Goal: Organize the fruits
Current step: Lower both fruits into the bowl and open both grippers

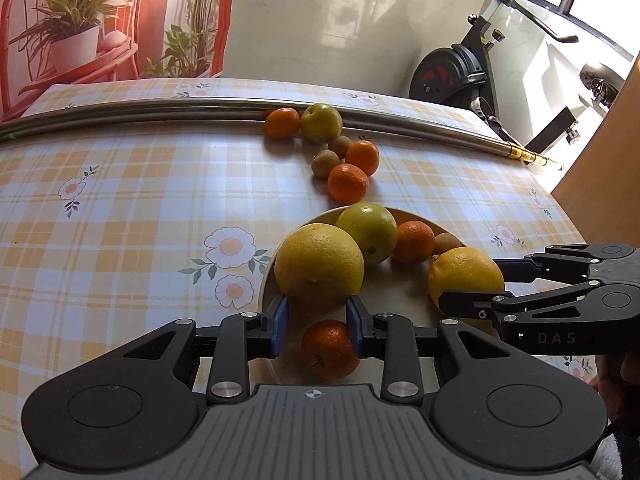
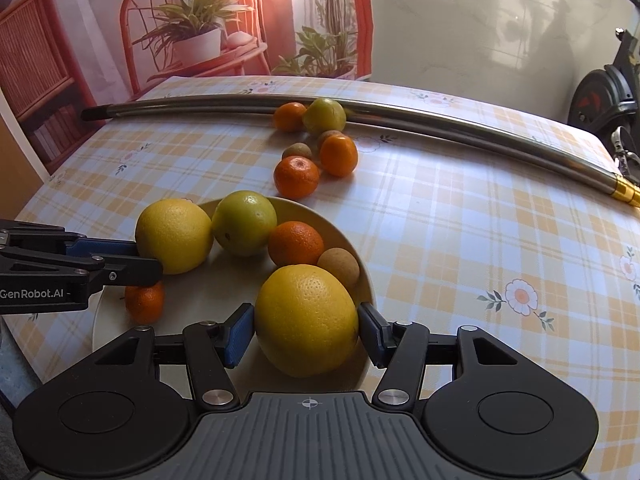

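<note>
On the bench (image 2: 460,240), a cream plate (image 2: 362,264) already carries most of the large fruit, and both claws are working at it — this looks like the placing step of gathering the fruit together.

The right claw (image 2: 306,330) brackets a big yellow citrus (image 2: 306,320) at the plate's near edge; its blue pads (image 2: 240,334) sit just beside the skin on either side, one nearly touching, so I cannot tell whether it is gripping or has just let go. The left claw (image 1: 316,326) stands open to a middling width around a small mandarin (image 1: 330,350) lying on the plate; the right-hand pad seems to touch the fruit, the other is apart, so it reads as released. Just beyond its tips rests another yellow citrus (image 1: 319,268).

Also on the plate: a green-yellow fruit (image 2: 244,224), an orange mandarin (image 2: 295,243) and a small brown fruit (image 2: 339,266).

Still loose on the cloth, near a metal rod (image 2: 440,126), lie more mandarins (image 2: 296,177) and small fruits (about six in all). The next move probably calls for backing both claws off the plate without nudging anything — round fruit rolls easily — then reaching for the nearest loose mandarin.
</note>
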`<state>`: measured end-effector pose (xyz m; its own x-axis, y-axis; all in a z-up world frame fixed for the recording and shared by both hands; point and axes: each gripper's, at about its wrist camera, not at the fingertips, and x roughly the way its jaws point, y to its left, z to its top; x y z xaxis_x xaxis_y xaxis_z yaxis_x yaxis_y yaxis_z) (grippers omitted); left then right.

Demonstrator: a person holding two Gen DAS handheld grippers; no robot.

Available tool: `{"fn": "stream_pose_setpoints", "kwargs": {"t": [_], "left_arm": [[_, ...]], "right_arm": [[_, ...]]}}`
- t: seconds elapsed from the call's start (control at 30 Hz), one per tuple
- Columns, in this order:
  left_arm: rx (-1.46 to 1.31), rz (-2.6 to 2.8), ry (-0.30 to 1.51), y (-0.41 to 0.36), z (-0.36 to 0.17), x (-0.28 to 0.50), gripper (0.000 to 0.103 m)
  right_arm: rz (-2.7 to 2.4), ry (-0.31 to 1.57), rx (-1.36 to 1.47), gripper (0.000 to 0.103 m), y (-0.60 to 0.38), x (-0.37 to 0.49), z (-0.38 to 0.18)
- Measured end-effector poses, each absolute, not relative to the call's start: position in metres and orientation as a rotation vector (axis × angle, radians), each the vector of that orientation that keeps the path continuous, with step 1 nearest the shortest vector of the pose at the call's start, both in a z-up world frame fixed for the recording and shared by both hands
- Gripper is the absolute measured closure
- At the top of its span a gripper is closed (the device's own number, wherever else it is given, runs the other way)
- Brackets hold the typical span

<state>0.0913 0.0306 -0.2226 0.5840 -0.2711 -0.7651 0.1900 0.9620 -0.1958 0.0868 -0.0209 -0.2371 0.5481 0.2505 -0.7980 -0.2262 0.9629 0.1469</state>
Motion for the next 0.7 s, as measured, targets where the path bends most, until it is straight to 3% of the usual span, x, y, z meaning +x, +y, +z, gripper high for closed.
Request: {"fn": "stream_pose_setpoints", "kwargs": {"t": [0.3,0.7], "left_arm": [[-0.045,-0.258,0.891,0.033,-0.216,0.08,0.055],[-0.085,-0.247,0.74,0.051,-0.176,0.067,0.055]], "right_arm": [[0.29,0.902,0.085,0.05,-0.032,0.079,-0.224],[0.281,0.726,0.056,0.05,-0.046,0.076,-0.185]]}}
